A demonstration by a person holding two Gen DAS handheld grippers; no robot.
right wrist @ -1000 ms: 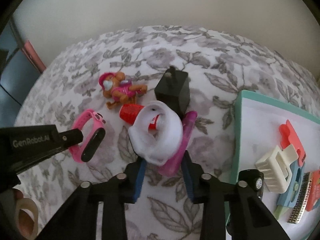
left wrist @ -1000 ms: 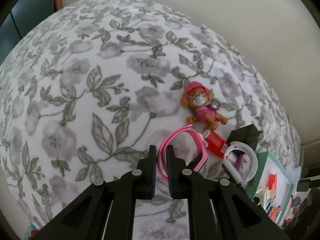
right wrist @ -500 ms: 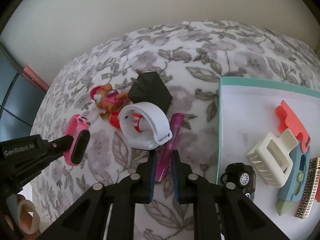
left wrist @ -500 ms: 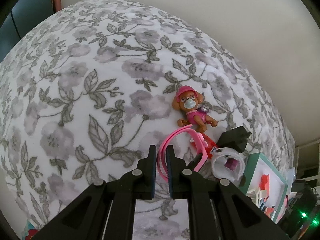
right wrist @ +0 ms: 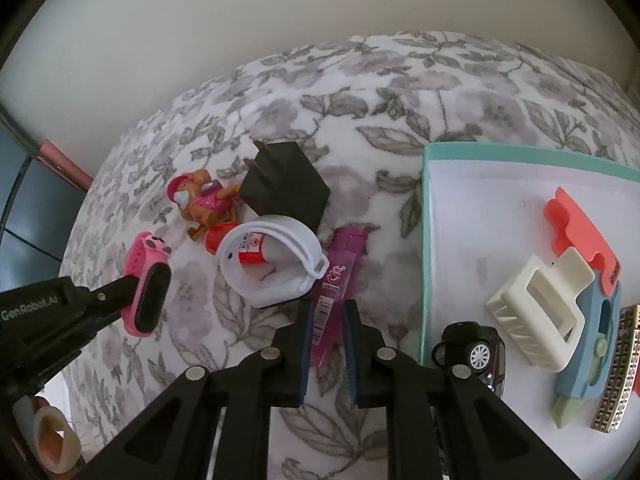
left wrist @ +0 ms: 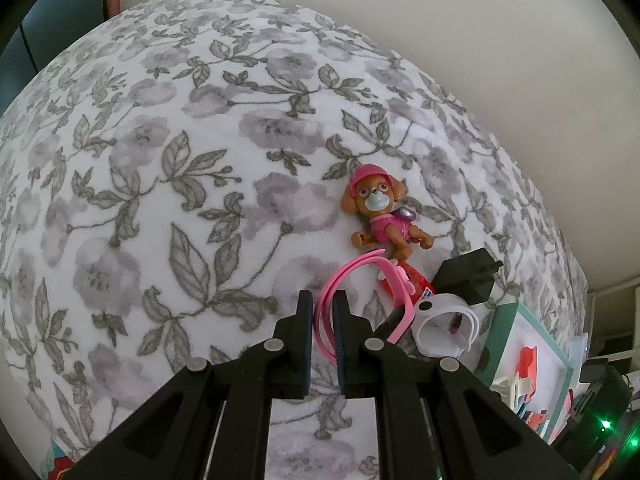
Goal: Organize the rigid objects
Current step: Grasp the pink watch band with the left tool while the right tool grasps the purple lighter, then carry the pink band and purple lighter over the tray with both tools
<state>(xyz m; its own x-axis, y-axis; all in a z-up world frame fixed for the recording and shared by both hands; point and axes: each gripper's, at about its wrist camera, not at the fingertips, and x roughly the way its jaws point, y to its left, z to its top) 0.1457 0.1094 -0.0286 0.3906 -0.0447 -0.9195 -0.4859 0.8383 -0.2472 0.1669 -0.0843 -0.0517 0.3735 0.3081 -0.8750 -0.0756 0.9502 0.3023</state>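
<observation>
My left gripper point(left wrist: 322, 305) is shut on the strap of a pink watch point(left wrist: 362, 280), held just over the floral cloth; the right wrist view shows this gripper point(right wrist: 120, 294) and the watch point(right wrist: 147, 284) at the left. My right gripper point(right wrist: 327, 312) is shut on the lower end of a purple lighter point(right wrist: 340, 268), which lies on the cloth. A white wristband point(right wrist: 272, 264) lies beside the lighter, over a red tube point(right wrist: 216, 237). Beyond them are a toy dog figure point(right wrist: 200, 204) and a black charger plug point(right wrist: 284, 188).
A teal-rimmed white tray point(right wrist: 426, 240) sits to the right with a coral clip point(right wrist: 580, 236), a cream hair claw point(right wrist: 536, 312), a blue piece and a patterned barrette. A black toy car point(right wrist: 468, 348) rests at its near corner. A pale wall stands behind.
The right gripper's jaws went from wide around the white wristband to narrow on the purple lighter, and its view rolled. The left gripper kept its hold on the pink watch.
</observation>
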